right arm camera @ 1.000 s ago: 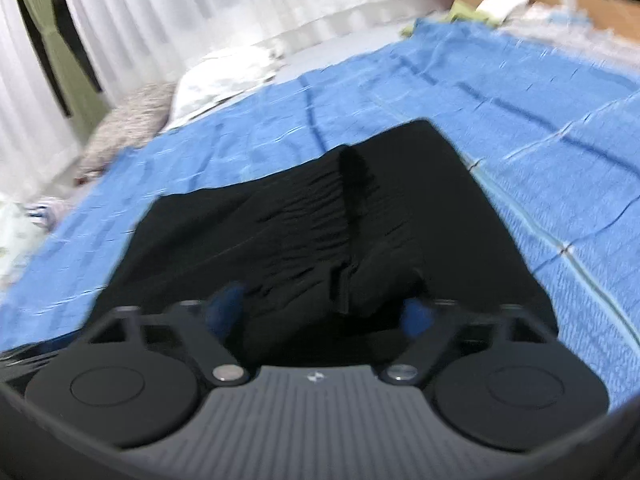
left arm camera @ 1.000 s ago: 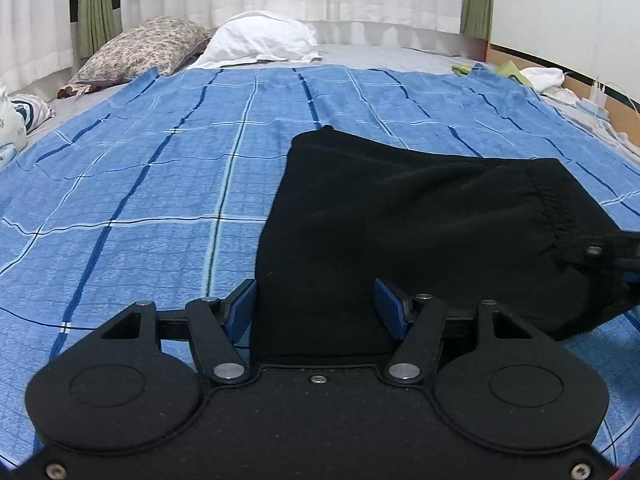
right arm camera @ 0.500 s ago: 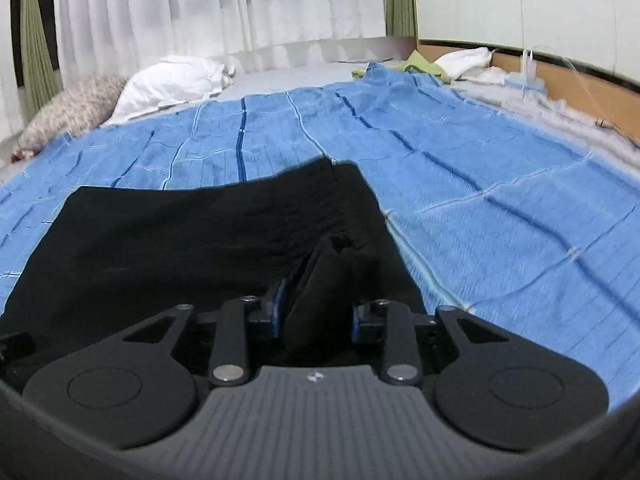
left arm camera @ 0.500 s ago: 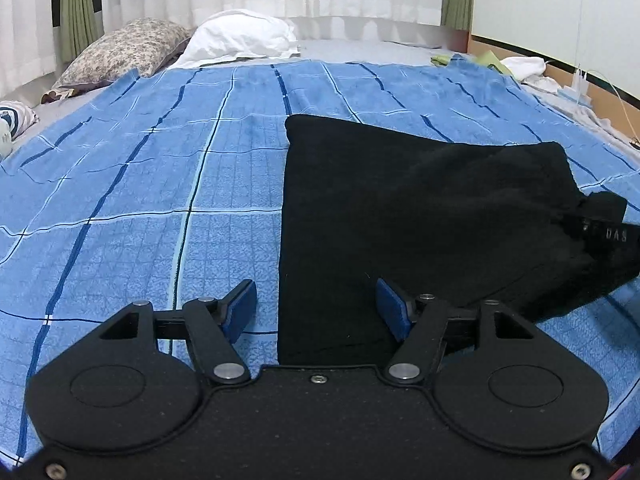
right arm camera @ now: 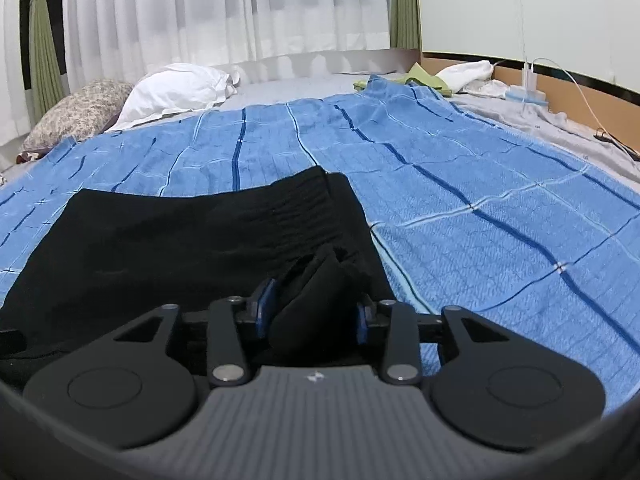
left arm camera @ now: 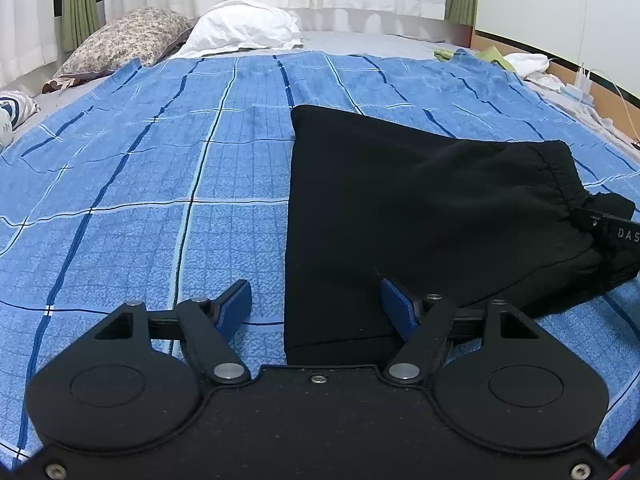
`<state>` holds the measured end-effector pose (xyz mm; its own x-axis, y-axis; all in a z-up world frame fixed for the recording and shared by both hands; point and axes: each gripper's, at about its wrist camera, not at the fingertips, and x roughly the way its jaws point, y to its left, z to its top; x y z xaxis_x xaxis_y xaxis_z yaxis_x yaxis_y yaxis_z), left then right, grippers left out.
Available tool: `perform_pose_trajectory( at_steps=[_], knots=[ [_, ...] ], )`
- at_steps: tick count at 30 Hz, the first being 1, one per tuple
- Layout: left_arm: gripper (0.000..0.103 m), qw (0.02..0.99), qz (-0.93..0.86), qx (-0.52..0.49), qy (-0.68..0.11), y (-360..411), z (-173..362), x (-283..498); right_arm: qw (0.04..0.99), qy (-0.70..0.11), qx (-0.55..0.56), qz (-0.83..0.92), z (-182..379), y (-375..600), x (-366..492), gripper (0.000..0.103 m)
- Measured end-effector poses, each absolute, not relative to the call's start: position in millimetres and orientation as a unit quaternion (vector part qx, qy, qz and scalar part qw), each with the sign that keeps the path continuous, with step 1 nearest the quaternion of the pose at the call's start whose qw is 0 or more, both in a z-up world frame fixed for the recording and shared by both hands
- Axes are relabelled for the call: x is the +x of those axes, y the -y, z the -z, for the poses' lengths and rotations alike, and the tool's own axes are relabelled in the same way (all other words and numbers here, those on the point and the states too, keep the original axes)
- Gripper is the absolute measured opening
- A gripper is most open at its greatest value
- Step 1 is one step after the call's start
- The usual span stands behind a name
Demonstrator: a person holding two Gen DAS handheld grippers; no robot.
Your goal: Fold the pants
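Observation:
Black pants (left arm camera: pixel 400 208) lie folded on a blue checked blanket (left arm camera: pixel 140 184). In the left wrist view their elastic waistband (left arm camera: pixel 556 176) is at the right. My left gripper (left arm camera: pixel 316 300) is open, its jaws either side of the pants' near left corner, low over the blanket. In the right wrist view the pants (right arm camera: pixel 180 236) fill the near left. My right gripper (right arm camera: pixel 314 312) is shut on a bunched fold of the black fabric (right arm camera: pixel 316 288) near the waistband. That gripper's body shows at the right edge of the left wrist view.
A white pillow (left arm camera: pixel 244 28) and a patterned pillow (left arm camera: pixel 128 38) lie at the head of the bed. Green and white cloths (right arm camera: pixel 440 76), cables and a wooden edge (right arm camera: pixel 580 96) run along the right side. Curtains hang behind.
My right gripper closed on a fold of the pants near the waistband. My left gripper stayed open and shifted slightly, so the pants' left edge now sits between its jaws.

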<state>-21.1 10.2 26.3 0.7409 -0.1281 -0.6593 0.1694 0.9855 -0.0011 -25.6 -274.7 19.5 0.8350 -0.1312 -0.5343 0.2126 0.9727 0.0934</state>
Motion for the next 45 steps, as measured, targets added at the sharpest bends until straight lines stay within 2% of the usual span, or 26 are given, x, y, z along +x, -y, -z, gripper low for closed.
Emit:
perform_pose_trajectory(
  at_steps=[3,6,8,12,14,18,21,24,27,29,31,33,34,35,37,39,42,43,45],
  knots=[
    [0.07,0.93,0.088,0.027,-0.355,-11,-29,-24,0.961,-0.251,0.049,0.101,-27,271,-32,0.053],
    [0.07,0.93,0.093,0.027,-0.355,-10,-29,-27,0.954,-0.278,0.034,0.106,-19,275,-26,0.055],
    [0.07,0.93,0.092,0.027,-0.355,-10,-29,-28,0.954,-0.28,0.034,0.104,-20,277,-27,0.06],
    [0.07,0.929,0.093,0.016,-0.359,-15,-31,-33,0.955,-0.271,0.005,0.121,-29,281,-35,0.082],
    [0.07,0.928,0.097,0.016,-0.36,-17,-33,-37,0.958,-0.259,0.004,0.124,-36,287,-42,0.088],
    [0.07,0.926,0.104,0.026,-0.361,-18,-34,-46,0.965,-0.228,-0.007,0.129,-55,285,-56,0.09],
    [0.071,0.924,0.108,0.034,-0.366,-18,-33,-51,0.964,-0.211,-0.043,0.155,-67,277,-54,0.097],
    [0.073,0.921,0.107,0.039,-0.373,-18,-30,-54,0.967,-0.212,-0.017,0.137,-74,280,-50,0.097],
    [0.072,0.923,0.105,0.041,-0.369,-19,-34,-59,0.971,-0.221,-0.01,0.091,-74,269,-50,0.096],
    [0.072,0.927,0.109,0.036,-0.358,-23,-44,-60,0.972,-0.225,-0.026,0.061,-72,254,-48,0.093],
    [0.07,0.932,0.112,0.023,-0.345,-26,-57,-56,0.972,-0.232,-0.025,0.032,-71,244,-41,0.084],
    [0.053,0.934,0.122,0.015,-0.334,-25,-70,-45,0.969,-0.247,-0.006,0.017,-72,241,-24,0.074],
    [0.032,0.935,0.129,0.016,-0.33,-22,-76,-37,0.966,-0.257,0.007,0.017,-71,241,-14,0.069],
    [0.021,0.936,0.133,0.02,-0.326,-17,-80,-27,0.963,-0.266,0.023,0.018,-70,243,-4,0.066],
    [0.022,0.94,0.138,0.028,-0.31,-4,-85,-5,0.957,-0.285,0.043,0.029,-67,246,17,0.055],
    [0.022,0.941,0.142,0.036,-0.304,11,-83,22,0.952,-0.301,0.04,0.044,-62,249,38,0.052],
    [0.022,0.938,0.135,0.049,-0.316,33,-72,67,0.947,-0.316,0.023,0.056,-51,251,57,0.05],
    [0.023,0.936,0.13,0.051,-0.323,39,-66,82,0.945,-0.321,0.015,0.058,-47,252,62,0.055],
    [0.025,0.933,0.114,0.055,-0.336,43,-52,107,0.943,-0.326,0.0,0.062,-42,252,68,0.053]
  ],
)
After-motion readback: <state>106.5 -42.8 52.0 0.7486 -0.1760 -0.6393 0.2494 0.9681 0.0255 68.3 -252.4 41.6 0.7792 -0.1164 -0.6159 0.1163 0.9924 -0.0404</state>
